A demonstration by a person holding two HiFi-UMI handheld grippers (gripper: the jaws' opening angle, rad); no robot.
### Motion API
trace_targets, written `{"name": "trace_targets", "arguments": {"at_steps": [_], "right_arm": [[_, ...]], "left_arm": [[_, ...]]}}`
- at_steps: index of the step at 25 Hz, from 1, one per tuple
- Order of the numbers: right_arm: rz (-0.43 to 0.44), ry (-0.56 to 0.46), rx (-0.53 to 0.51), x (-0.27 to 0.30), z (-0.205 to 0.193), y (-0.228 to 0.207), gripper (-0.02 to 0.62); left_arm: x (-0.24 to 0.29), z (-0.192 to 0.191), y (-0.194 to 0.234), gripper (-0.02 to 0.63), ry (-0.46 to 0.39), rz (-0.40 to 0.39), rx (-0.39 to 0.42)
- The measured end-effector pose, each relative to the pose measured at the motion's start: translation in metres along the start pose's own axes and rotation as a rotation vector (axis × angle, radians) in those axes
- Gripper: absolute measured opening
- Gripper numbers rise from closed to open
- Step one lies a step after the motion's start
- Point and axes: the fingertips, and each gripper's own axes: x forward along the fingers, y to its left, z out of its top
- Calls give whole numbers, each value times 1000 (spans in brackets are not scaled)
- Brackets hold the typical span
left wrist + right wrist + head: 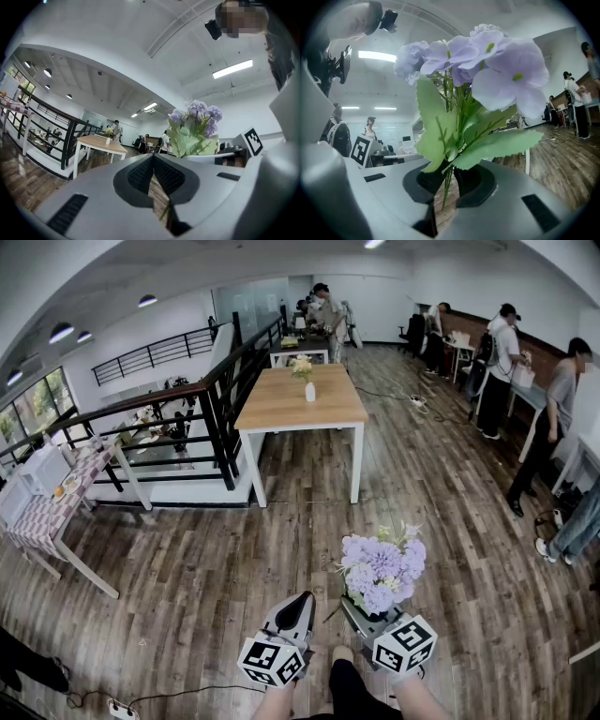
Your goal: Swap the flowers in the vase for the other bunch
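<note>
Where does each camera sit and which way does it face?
Head view: on the head, facing forward and down toward the table; forearms, left gripper and right gripper show.
Left gripper view: rides that gripper, looking along shut, empty jaws.
Right gripper view: likewise, jaws shut on the purple bunch.
Shared: all three show that bunch.

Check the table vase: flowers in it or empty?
Flowers in: a pale yellow bunch stands in the white vase on the table; the purple bunch sits in the right gripper.
</note>
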Motion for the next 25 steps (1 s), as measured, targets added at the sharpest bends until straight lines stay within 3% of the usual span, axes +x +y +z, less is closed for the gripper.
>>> {"name": "trace_targets", "arguments": {"at_steps": [15, 25], "right_arm": [[-33, 13, -85, 80, 20, -108, 61], [-28, -15, -73, 132, 46, -186, 61]], "left_arm": [[120, -5, 66, 9, 49, 13, 11], [208, 2, 104, 11, 74, 23, 20]]}}
